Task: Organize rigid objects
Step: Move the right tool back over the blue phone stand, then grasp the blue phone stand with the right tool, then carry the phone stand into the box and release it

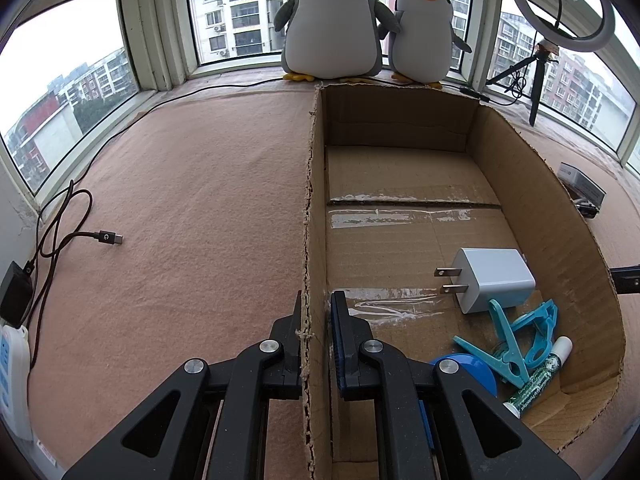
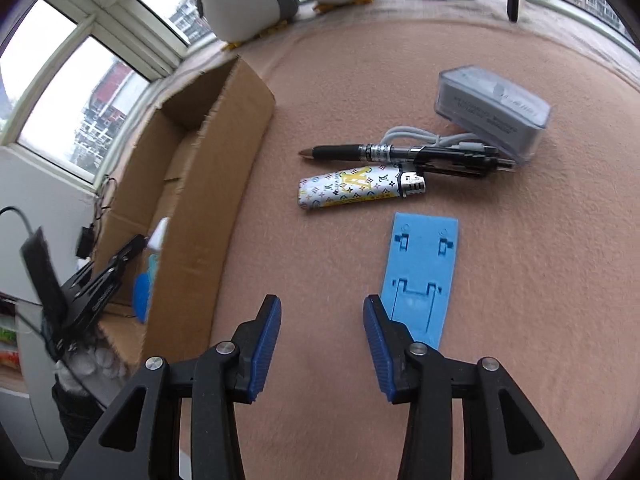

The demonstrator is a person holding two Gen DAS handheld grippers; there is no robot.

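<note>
My left gripper [image 1: 316, 320] pinches the cardboard box [image 1: 560, 216] wall at six o'clock. My right gripper [image 2: 322, 328] hangs partly open over bare blanket [image 2: 520, 300]; blue plastic plate [image 2: 424, 272] at one o'clock, patterned lighter [image 2: 360, 192] and black pen [image 2: 400, 154] beyond at twelve.

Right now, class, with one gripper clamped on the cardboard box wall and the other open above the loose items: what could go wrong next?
1. The right gripper is off-centre from the blue plastic plate; closing may only nudge it.
2. The pen lies against the lighter and the white cable; grabbing one may drag the others.
3. The left gripper pinches a torn box wall, which may rip.
</note>
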